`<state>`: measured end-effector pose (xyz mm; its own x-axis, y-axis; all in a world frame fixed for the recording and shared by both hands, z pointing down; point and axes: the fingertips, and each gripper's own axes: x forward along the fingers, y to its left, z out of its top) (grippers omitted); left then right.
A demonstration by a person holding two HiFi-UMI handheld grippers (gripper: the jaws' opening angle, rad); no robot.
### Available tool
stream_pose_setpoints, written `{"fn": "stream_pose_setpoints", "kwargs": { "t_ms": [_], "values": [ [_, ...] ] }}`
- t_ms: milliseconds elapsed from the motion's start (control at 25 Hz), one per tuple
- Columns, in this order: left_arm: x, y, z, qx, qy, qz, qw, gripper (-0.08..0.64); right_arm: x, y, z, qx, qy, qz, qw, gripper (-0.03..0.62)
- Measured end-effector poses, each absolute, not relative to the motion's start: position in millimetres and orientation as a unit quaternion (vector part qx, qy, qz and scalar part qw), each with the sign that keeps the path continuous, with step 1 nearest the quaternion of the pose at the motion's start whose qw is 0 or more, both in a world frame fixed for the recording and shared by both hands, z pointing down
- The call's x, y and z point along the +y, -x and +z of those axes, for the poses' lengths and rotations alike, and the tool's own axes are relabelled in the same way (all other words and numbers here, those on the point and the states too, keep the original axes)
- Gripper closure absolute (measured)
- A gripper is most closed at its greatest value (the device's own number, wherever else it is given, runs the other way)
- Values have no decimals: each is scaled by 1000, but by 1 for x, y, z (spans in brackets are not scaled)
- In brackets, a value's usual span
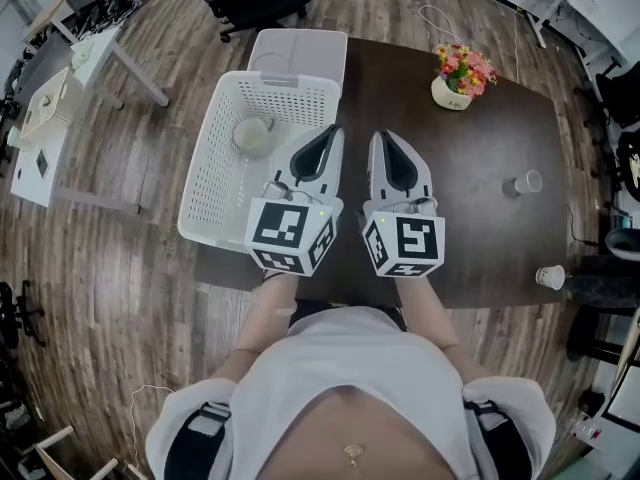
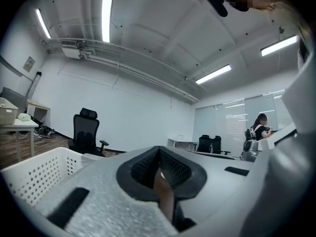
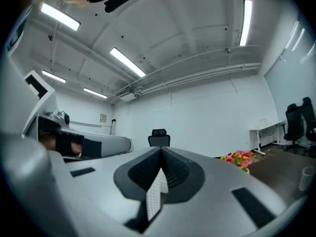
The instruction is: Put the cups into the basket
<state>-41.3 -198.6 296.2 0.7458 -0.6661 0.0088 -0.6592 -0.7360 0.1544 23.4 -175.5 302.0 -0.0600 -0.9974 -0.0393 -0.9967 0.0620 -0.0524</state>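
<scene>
The left gripper's (image 2: pixel 159 151) fingers are pressing together at the tips with nothing between them, and the right gripper's (image 3: pixel 161 154) fingers are meeting the same way, also empty. Both are pointing level, side by side over the dark table (image 1: pixel 480 148). Each is carrying a cube with bold black-and-white square markers, the left cube (image 1: pixel 292 233) and the right cube (image 1: pixel 403 244) facing up at the head camera; these patterns are the only print showing.

The left gripper's tip is lying over the right rim of the white basket (image 1: pixel 222 118), which is sitting on the table's left end. One cup (image 1: pixel 253 136) is already lying inside it. Two more cups are waiting well apart to the right: one (image 1: pixel 527 182) on the table top, the other (image 1: pixel 550 276) at the near right edge. A pot of flowers (image 1: pixel 457 76) is standing at the far side, and a white tub (image 1: pixel 297 46) is sitting just behind the basket.

The left gripper view alone is showing a seated person (image 2: pixel 259 127) across the room. The right gripper view is catching the flowers and one cup at its right edge, but not the basket.
</scene>
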Motion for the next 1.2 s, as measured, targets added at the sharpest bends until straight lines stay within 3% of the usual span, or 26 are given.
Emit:
{"fn": "stream_pose_setpoints", "kwargs": {
  "t_ms": [920, 1000, 1200],
  "values": [
    [-70, -191, 333, -112, -988, 14, 103, 549, -3, -247, 346, 520, 852, -55, -7, 573],
    [-51, -212, 338, -94, -990, 20, 105, 549, 15, -266, 355, 513, 856, -69, -11, 532],
    [-11, -263, 354, -56, -992, 44, 103, 549, 47, -313, 373, 500, 859, -108, -10, 335]
  ]
}}
